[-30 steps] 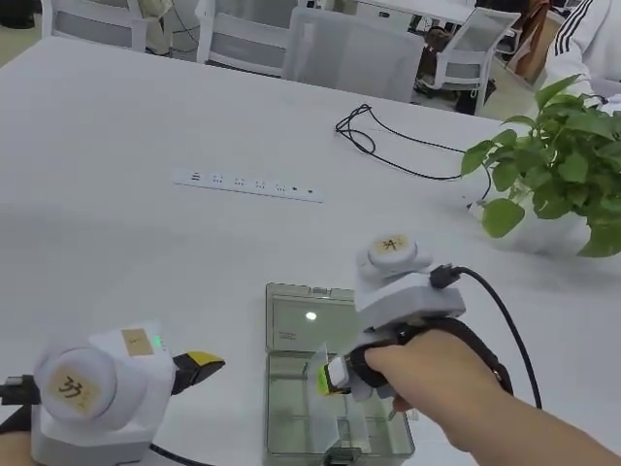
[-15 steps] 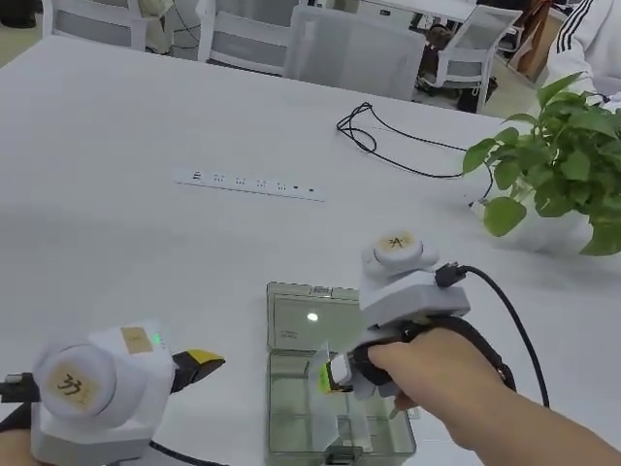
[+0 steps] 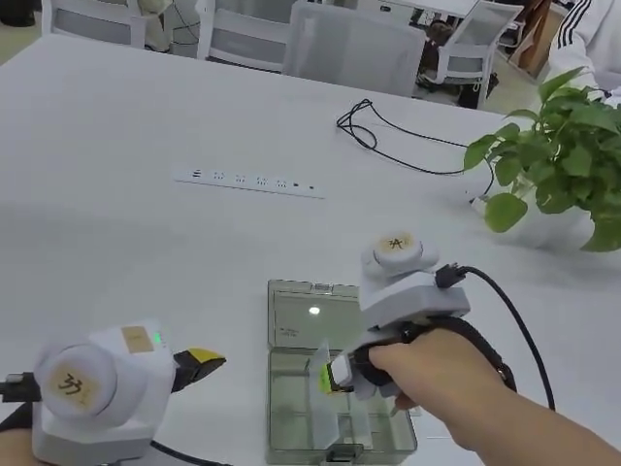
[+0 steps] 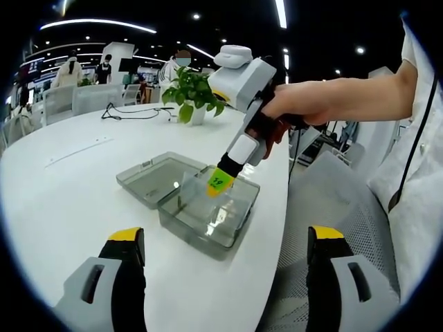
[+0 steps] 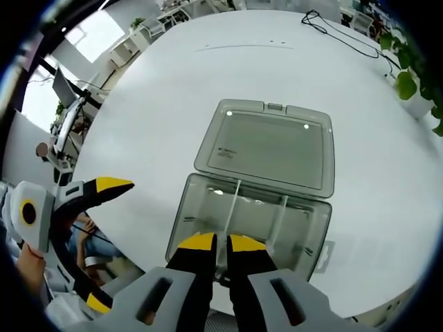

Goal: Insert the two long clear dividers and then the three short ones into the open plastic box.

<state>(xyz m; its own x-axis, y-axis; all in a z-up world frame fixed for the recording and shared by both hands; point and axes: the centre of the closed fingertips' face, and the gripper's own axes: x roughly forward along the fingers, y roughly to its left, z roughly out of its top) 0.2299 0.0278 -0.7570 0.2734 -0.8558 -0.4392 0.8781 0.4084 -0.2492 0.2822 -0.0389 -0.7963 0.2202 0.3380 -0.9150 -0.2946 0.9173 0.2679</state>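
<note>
The open clear plastic box (image 3: 291, 432) lies near the table's front edge, its lid (image 3: 309, 316) flat behind it. My right gripper (image 3: 326, 379) reaches down into the box, shut on a long clear divider (image 5: 232, 204) that stands lengthwise in the tray (image 5: 181, 214). Another clear divider (image 5: 279, 216) stands to its right in the tray. From the left gripper view, the right gripper (image 4: 219, 182) dips into the box (image 4: 197, 228). My left gripper (image 4: 226, 236) is open and empty, held to the left of the box (image 3: 199, 366).
A white power strip (image 3: 247, 183) lies mid-table. A black cable (image 3: 388, 136) loops toward a potted plant (image 3: 553, 165) at the right. Chairs (image 3: 349, 49) stand behind the table. The table's front edge runs close to the box.
</note>
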